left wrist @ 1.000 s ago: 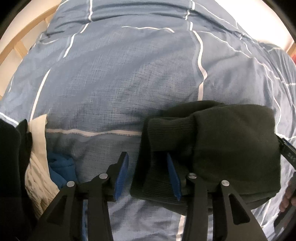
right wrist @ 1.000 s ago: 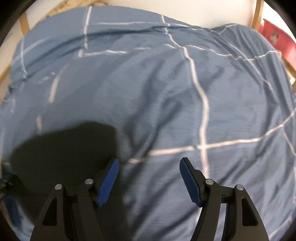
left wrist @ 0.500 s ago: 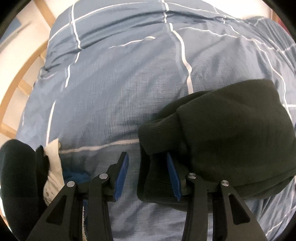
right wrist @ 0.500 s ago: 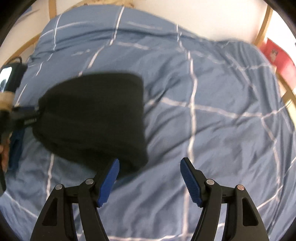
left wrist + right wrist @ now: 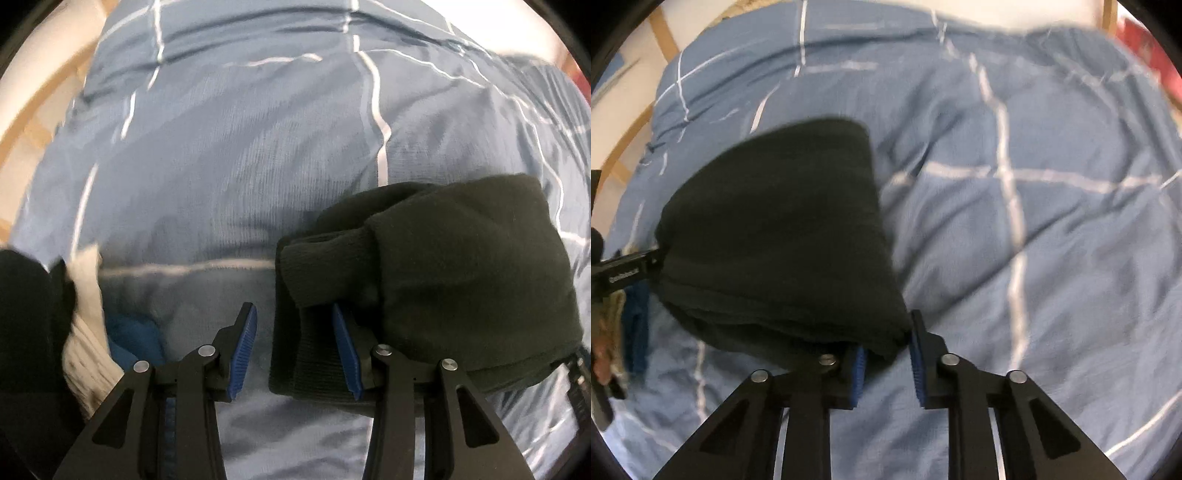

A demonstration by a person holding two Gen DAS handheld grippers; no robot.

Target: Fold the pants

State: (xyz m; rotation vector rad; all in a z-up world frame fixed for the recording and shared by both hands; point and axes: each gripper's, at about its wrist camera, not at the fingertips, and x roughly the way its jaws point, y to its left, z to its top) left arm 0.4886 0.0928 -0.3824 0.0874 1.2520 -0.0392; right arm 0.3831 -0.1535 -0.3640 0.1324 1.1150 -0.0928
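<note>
1. Carrying the folded pants [image 5: 461,280], looked to have them lifted a little off the blue bed cover [image 5: 240,166].
2. Pinched one corner of the dark bundle with the right hand-held gripper [image 5: 886,363], jaws nearly together on the cloth.
3. Kept the left hand-held gripper [image 5: 291,347] wide open, squeezing nothing, with the bundle draped over one finger.
4. Probably needed next: setting the bundle down flat and letting go softly, so the folds did not fall open.
5. Worked over a soft, puffy bed with white lines, beside a pile of other clothes [image 5: 85,332], with a wooden frame [image 5: 661,33] behind.
</note>
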